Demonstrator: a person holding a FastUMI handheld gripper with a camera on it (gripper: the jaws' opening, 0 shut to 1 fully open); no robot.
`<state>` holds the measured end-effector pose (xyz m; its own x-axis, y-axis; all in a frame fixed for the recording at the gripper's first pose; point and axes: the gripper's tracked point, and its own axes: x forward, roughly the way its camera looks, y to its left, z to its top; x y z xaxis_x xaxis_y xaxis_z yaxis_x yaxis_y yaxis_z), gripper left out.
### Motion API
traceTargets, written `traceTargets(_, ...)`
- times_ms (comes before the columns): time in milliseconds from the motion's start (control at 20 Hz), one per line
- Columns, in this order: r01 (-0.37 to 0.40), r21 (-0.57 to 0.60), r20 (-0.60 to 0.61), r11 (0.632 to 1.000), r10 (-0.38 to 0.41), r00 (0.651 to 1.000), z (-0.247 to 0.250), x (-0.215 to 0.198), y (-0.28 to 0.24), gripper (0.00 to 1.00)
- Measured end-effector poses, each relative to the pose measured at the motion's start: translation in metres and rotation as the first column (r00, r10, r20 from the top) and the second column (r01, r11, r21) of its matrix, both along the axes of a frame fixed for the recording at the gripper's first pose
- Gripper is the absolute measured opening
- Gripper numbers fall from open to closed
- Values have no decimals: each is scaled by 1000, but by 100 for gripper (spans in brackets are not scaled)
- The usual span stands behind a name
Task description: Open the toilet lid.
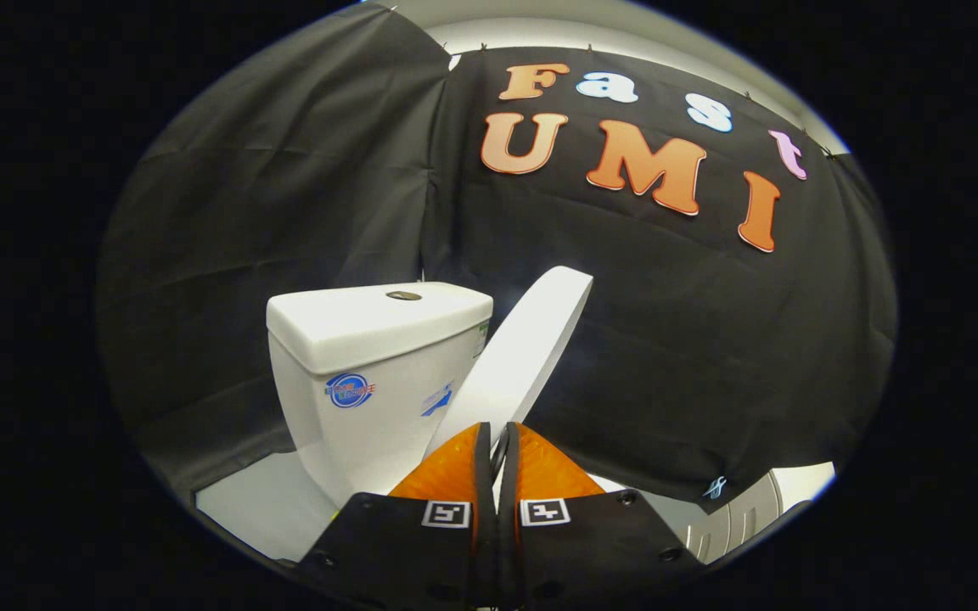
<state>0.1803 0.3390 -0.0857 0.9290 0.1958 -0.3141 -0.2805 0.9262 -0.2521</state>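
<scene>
Hanging behind as the booth wall, black cloth; pale floor below. White cistern with flush button on top. Toilet lid raised, tilted, just beside the cistern, directly ahead of the gripper. Fingers nearly together, clamped on the lid's lower edge.

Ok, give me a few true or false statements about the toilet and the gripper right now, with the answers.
1. The toilet lid is raised and tilted up beside the tank. True.
2. The gripper has its fingers spread wide apart. False: they are close together, pinching the lid's lower edge.
3. A flush button sits on top of the tank. True.
4. The tank has no stickers. False: stickers show on its front.
</scene>
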Motion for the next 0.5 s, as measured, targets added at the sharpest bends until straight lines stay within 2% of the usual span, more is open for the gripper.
traceTargets(500, -114, -20, 37, 993, 114, 993, 0, 3, 46, 8)
